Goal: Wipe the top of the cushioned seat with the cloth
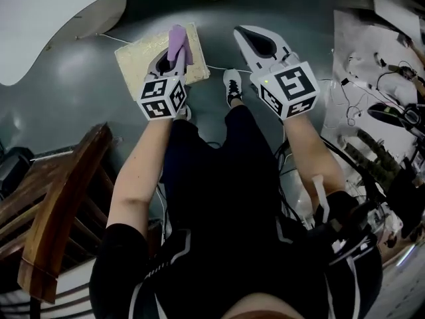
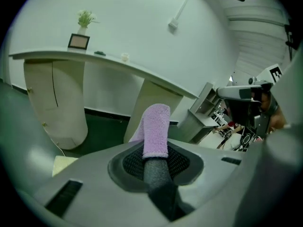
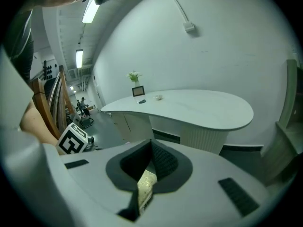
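Observation:
A cream cushioned seat (image 1: 143, 55) lies flat on the grey floor in the head view. My left gripper (image 1: 171, 57) hangs over its right half, shut on a purple cloth (image 1: 178, 44) that sticks up past the jaws. In the left gripper view the cloth (image 2: 156, 129) stands folded between the dark pads, and a corner of the cushioned seat (image 2: 64, 163) shows at lower left. My right gripper (image 1: 247, 37) is off to the seat's right, above bare floor, jaws together and holding nothing. A sliver of the patterned seat (image 3: 147, 183) shows through its jaw slot.
A wooden chair (image 1: 53, 211) stands at the lower left. A white curved counter (image 1: 40, 18) runs along the upper left. Cables and clutter (image 1: 385, 111) fill the right side. The person's shoe (image 1: 232, 85) is next to the seat, with a thin white cable (image 1: 113, 38) running behind it.

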A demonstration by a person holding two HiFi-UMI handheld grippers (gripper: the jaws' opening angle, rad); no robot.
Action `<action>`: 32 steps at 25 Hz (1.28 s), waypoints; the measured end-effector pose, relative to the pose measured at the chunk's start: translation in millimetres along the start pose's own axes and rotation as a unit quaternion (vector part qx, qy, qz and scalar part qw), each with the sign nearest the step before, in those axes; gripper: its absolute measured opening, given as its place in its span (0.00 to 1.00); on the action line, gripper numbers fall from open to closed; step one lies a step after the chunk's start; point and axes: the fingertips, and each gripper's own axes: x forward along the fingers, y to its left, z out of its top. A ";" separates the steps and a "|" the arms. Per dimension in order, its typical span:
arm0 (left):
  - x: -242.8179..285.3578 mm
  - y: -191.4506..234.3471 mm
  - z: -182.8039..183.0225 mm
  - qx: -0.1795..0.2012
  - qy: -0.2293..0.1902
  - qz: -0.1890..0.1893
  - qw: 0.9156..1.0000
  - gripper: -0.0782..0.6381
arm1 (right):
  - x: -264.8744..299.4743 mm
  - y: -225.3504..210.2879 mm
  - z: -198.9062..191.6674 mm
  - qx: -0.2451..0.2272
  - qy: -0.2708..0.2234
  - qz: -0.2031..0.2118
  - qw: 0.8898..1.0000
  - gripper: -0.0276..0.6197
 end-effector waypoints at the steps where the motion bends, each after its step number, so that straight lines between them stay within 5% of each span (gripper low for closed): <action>1: 8.8 4.9 -8.1 -0.004 0.005 0.002 1.000 0.21 | 5.7 -0.6 -6.0 0.005 0.002 0.001 1.000 0.05; 9: 68.7 21.3 -56.3 0.010 0.032 0.001 0.999 0.21 | 39.7 -9.8 -49.5 0.023 0.007 0.003 1.000 0.05; 15: 118.8 30.9 -77.9 -0.035 0.046 0.009 0.998 0.21 | 48.4 -18.8 -81.6 0.042 0.018 0.007 0.999 0.05; 24: 148.9 80.5 -122.9 -0.047 0.105 0.085 0.990 0.21 | 43.7 -34.2 -123.0 0.060 0.048 0.001 0.997 0.05; 32: 138.5 119.0 -132.4 -0.061 0.127 0.120 0.983 0.21 | 57.1 -20.2 -115.6 0.069 0.039 0.010 0.997 0.05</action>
